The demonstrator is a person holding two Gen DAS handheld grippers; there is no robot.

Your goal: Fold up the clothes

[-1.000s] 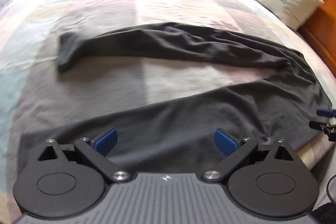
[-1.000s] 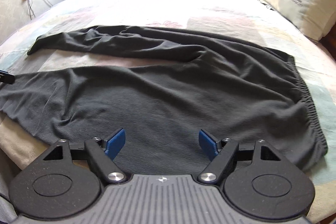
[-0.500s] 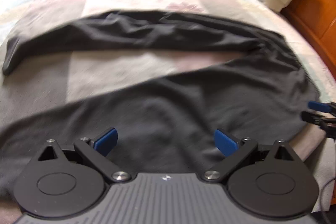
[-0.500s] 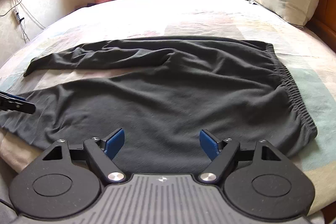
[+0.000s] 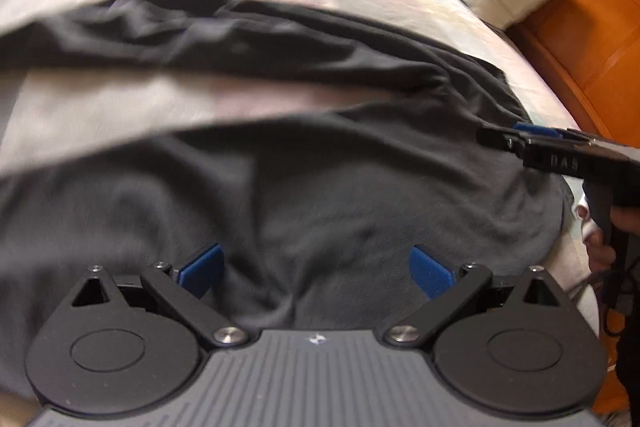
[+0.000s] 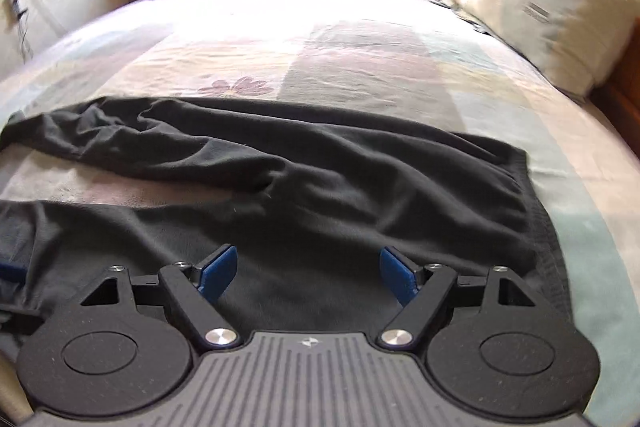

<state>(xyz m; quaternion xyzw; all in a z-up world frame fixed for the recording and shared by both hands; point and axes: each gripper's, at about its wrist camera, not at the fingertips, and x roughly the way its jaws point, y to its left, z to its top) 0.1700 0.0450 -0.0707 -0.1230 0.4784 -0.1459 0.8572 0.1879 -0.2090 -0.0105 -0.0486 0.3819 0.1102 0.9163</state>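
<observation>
- Left wrist view: the left claw (image 5: 316, 267) stands wide apart, its blue pads (image 5: 202, 269) bare, with nothing clamped between them. It hangs over the near leg of the dark trousers (image 5: 320, 195); whether the pads brush the cloth cannot be told through the blur.
- Same view, right edge: the right claw (image 5: 516, 135) reaches in over the waistband end of the trousers, gripped by a hand (image 5: 600, 243). From this side its gap cannot be judged.
- Right wrist view: the right claw (image 6: 308, 273) is spread wide and holds nothing. Dark cloth fills the space between and ahead of its pads (image 6: 218, 275).
- The trousers (image 6: 304, 187) lie flat across the patchwork bed (image 6: 360, 55), legs running off to the left with a strip of bedcover showing between them, and the elastic waistband (image 6: 548, 227) to the right, just beyond the right claw.
- A pillow (image 6: 548, 11) rests at the wooden headboard (image 5: 580, 19), well apart from the trousers.
</observation>
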